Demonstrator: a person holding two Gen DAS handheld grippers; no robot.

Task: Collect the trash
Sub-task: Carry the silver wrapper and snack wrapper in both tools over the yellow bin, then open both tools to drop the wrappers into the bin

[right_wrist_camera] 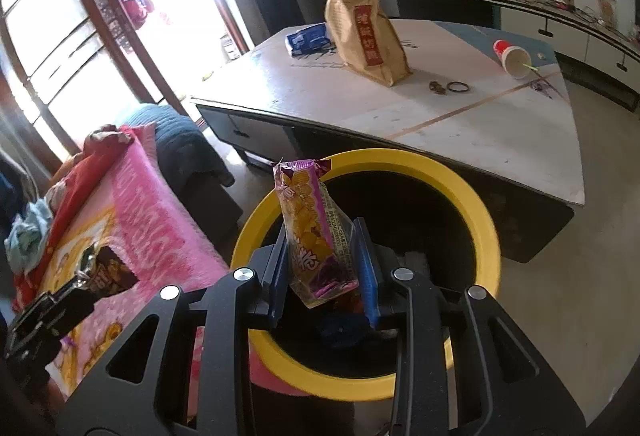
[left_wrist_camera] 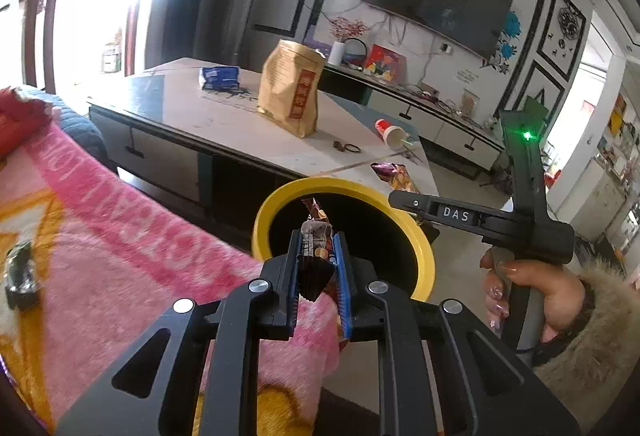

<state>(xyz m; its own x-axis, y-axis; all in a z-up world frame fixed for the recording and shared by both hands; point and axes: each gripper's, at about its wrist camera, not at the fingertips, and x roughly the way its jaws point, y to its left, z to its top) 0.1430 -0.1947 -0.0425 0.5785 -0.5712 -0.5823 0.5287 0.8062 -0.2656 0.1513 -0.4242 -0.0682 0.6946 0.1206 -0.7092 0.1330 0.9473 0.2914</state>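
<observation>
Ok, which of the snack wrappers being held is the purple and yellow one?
The purple and yellow wrapper in the right gripper, over the yellow bin. The left gripper holds a brown wrapper.

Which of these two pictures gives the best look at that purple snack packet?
The right wrist view: the purple snack packet stands large between the right gripper fingers, above the yellow bin. The left wrist view shows only its crumpled top behind the right gripper.
</observation>
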